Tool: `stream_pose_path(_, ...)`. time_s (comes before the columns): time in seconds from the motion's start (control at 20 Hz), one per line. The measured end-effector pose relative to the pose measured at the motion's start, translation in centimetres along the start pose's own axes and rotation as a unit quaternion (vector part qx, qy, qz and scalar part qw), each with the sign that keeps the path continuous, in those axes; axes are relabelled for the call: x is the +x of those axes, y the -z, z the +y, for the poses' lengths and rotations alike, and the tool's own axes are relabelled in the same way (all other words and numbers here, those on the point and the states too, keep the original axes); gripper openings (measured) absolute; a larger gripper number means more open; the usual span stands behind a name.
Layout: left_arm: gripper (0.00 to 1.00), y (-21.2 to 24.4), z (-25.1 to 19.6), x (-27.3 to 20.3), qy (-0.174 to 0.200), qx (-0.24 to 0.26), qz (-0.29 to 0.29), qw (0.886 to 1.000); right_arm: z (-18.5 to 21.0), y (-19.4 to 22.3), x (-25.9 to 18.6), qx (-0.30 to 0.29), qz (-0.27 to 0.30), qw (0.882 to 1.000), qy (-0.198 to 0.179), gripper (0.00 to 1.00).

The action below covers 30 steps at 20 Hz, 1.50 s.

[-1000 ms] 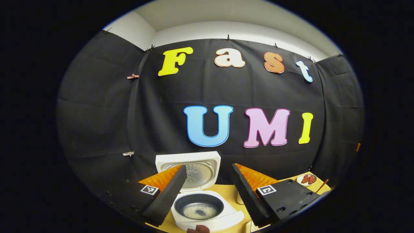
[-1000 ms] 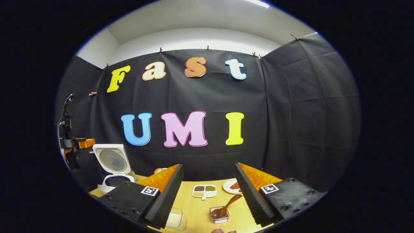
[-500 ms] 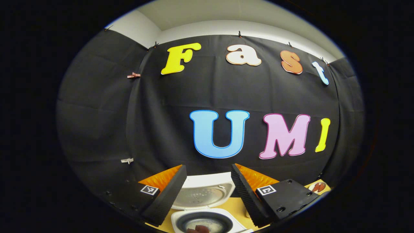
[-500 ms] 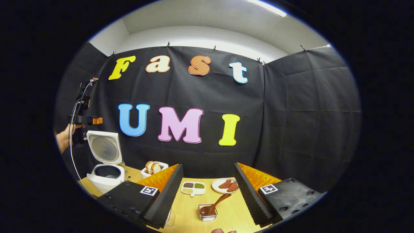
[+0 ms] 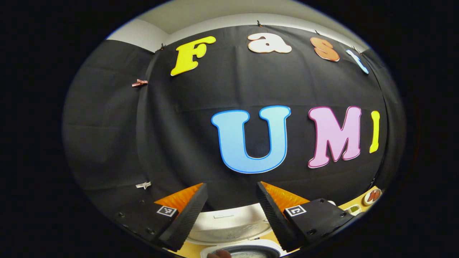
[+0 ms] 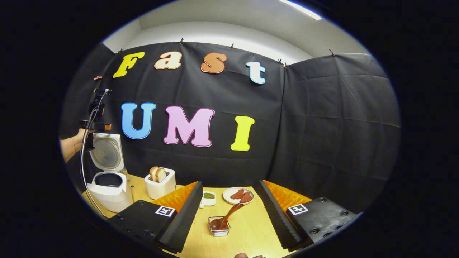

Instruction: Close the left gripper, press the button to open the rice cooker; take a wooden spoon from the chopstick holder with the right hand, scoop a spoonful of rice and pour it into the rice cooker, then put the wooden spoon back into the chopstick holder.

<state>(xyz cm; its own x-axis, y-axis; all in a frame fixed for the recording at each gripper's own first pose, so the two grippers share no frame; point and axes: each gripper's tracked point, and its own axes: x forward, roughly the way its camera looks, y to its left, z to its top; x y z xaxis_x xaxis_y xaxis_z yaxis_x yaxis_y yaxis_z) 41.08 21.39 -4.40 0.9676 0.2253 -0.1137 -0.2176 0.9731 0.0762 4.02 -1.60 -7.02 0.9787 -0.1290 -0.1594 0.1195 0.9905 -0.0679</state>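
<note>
Wooden spoon (image 6: 225, 217), light, stiff and smooth, leans in its clear holder (image 6: 219, 227), best pinched mid-handle, while the right gripper (image 6: 229, 215) and left gripper (image 5: 229, 215) both hang spread, empty.

In the left gripper view we look forward from close above the rice cooker (image 5: 233, 224), facing the booth wall. In the right gripper view we sit farther back over the table (image 6: 247, 229), facing the same wall. The 2 views share the rice cooker (image 6: 107, 172) and the wall.
</note>
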Motion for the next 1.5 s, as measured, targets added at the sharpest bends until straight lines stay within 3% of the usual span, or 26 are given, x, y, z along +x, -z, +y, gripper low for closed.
stream_pose_path(0.2,0.94,2.9,0.8,1.0,-0.021,0.009,0.041,0.999,-0.2,0.8,-1.0,-0.019,0.012,1.0,0.005,0.98)
stream_pose_path(0.4,0.99,3.6,0.7,-0.6,-0.031,-0.032,0.044,0.998,1.0,0.9,-1.2,-0.031,0.011,0.999,-0.011,0.98)
stream_pose_path(0.9,1.0,7.3,-2.4,-10.3,-0.03,-0.049,0.08,0.995,3.2,0.2,-2.5,-0.026,0.01,0.997,-0.074,0.98)
stream_pose_path(1.15,1.0,10.3,-3.8,-14.7,-0.031,-0.06,0.123,0.99,3.2,0.9,-3.7,-0.012,0.015,0.995,-0.094,0.98)
stream_pose_path(1.5,1.0,17.5,-6.0,-17.5,-0.038,-0.07,0.205,0.976,1.8,1.8,-4.5,-0.002,0.025,0.996,-0.089,0.98)
